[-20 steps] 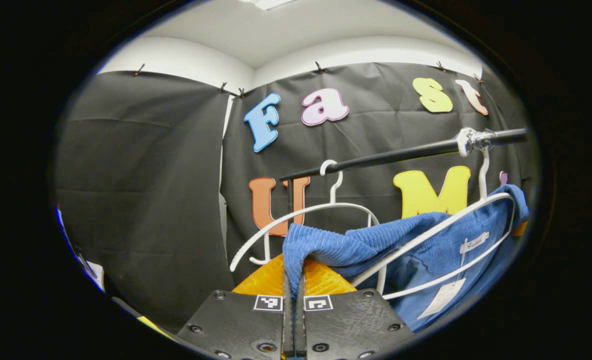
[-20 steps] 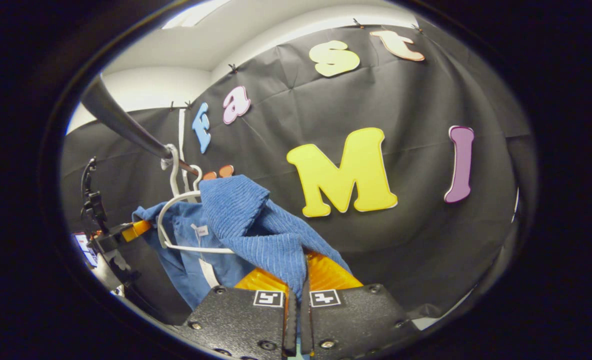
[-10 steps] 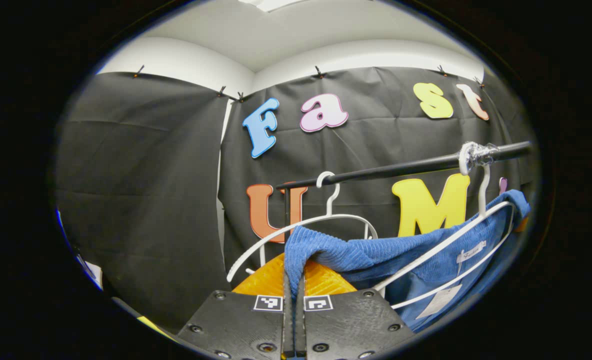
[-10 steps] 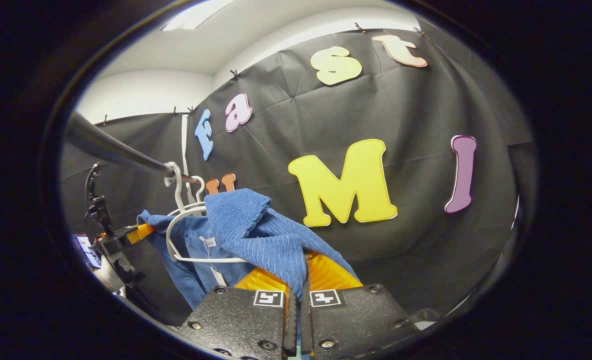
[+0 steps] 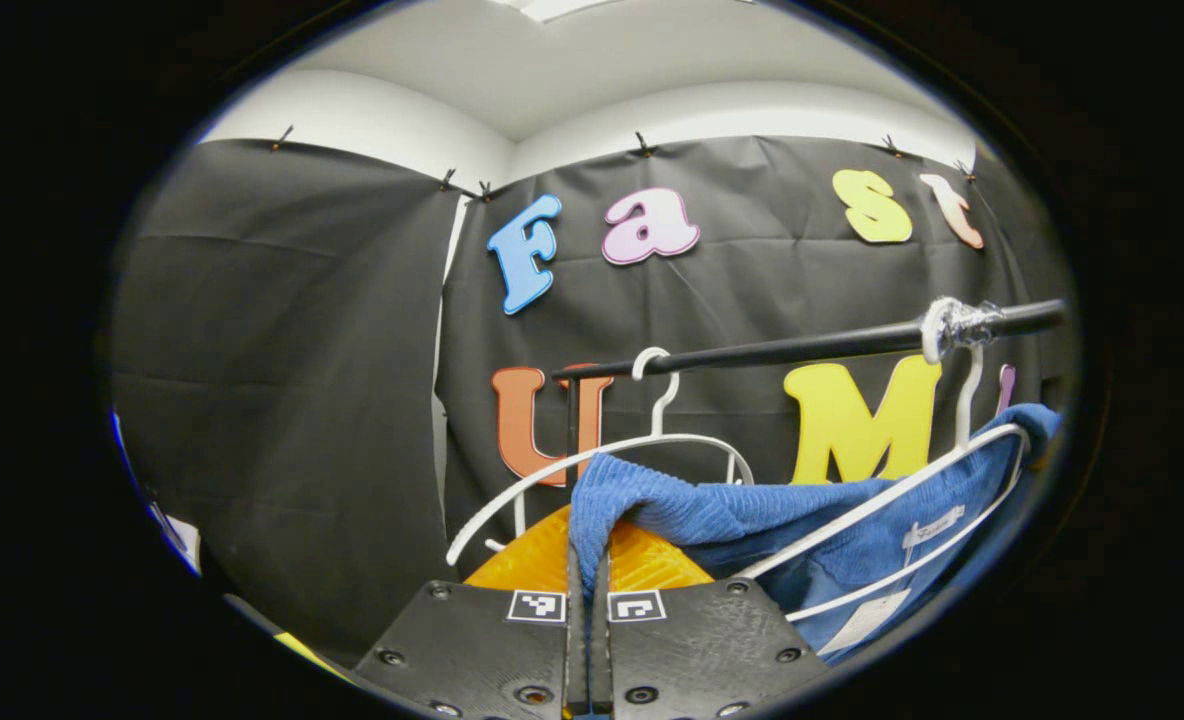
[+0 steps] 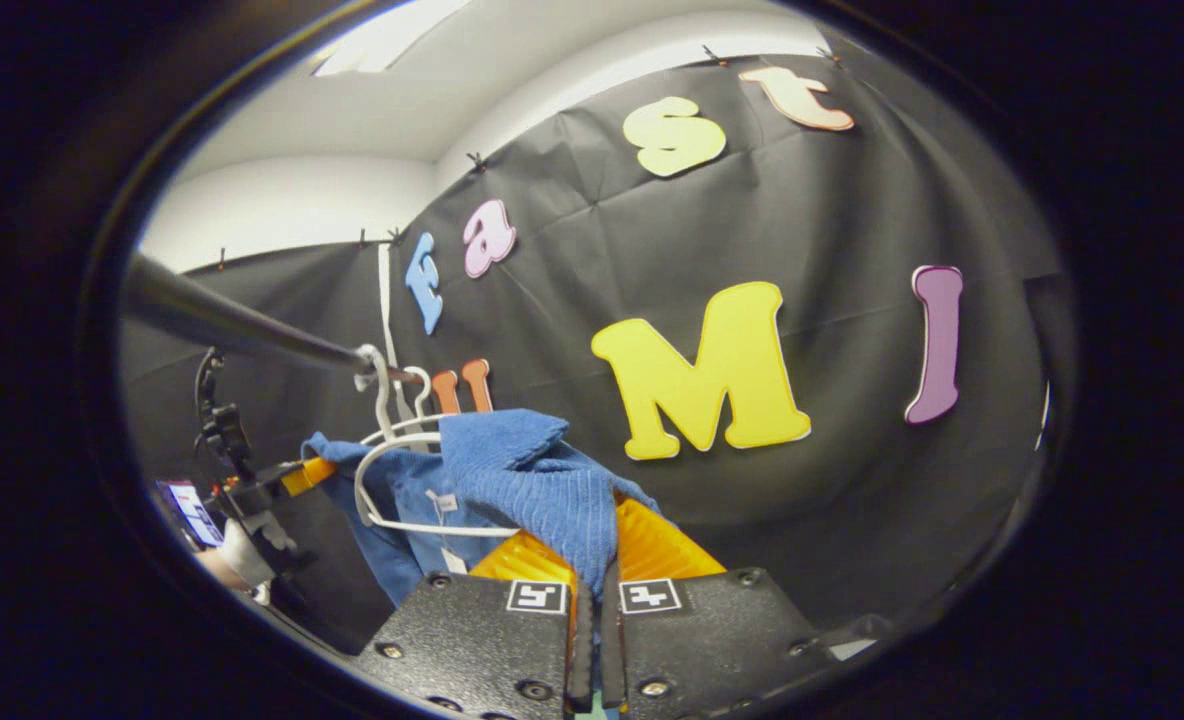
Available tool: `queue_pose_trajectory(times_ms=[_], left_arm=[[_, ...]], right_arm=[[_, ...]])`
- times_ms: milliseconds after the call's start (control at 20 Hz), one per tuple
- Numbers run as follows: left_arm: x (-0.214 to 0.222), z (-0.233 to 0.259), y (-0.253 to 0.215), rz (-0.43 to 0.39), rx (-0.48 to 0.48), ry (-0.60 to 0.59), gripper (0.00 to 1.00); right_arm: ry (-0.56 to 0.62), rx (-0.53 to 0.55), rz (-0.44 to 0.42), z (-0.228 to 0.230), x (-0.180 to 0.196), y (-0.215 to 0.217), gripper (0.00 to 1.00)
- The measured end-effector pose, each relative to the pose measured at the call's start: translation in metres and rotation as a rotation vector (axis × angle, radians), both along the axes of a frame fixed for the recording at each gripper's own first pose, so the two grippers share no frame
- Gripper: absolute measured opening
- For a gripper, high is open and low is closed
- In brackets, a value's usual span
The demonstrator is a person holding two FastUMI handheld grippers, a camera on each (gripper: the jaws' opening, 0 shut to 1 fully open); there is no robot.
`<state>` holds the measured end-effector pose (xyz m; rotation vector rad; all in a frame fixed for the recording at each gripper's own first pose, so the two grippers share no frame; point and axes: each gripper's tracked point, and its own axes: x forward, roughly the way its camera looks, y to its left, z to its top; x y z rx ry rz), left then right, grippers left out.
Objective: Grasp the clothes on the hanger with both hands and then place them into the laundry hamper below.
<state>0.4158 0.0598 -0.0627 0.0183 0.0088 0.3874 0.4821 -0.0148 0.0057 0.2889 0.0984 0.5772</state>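
A blue ribbed garment point(image 5: 752, 515) hangs on a white hanger point(image 5: 962, 465) hooked over a black rail point(image 5: 802, 348). My left gripper point(image 5: 588, 580) is shut on the garment's left shoulder, the cloth bunched between its fingers. In the right gripper view the same blue garment point(image 6: 527, 480) drapes off the white hanger point(image 6: 392, 480), and my right gripper point(image 6: 594, 590) is shut on its other shoulder. The left gripper point(image 6: 297, 475) also shows far off at the garment's left edge. A white tag point(image 5: 867, 620) dangles inside the neckline.
A second, bare white hanger point(image 5: 592, 455) hangs on the rail to the left of the garment. The rail's post point(image 5: 572, 420) stands behind it. A device with cables point(image 6: 214, 420) sits at the far left of the right gripper view.
Both grippers have sunk a little with the cloth held: the rail and hangers sit lower in the left gripper view. In the right gripper view the garment has shifted right and looks flatter.
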Motion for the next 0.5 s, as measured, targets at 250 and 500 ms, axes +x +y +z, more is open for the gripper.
queue_pose_trajectory(times_ms=[250,500], left_arm=[[0.000,0.007,-0.001,-0.005,0.015,-0.004,0.01],[0.005,0.017,0.001,-0.013,0.021,-0.013,0.04]], right_arm=[[-0.033,0.012,-0.046,0.013,0.007,-0.012,0.06],[-0.074,0.068,-0.145,0.033,0.020,-0.031,0.06]])
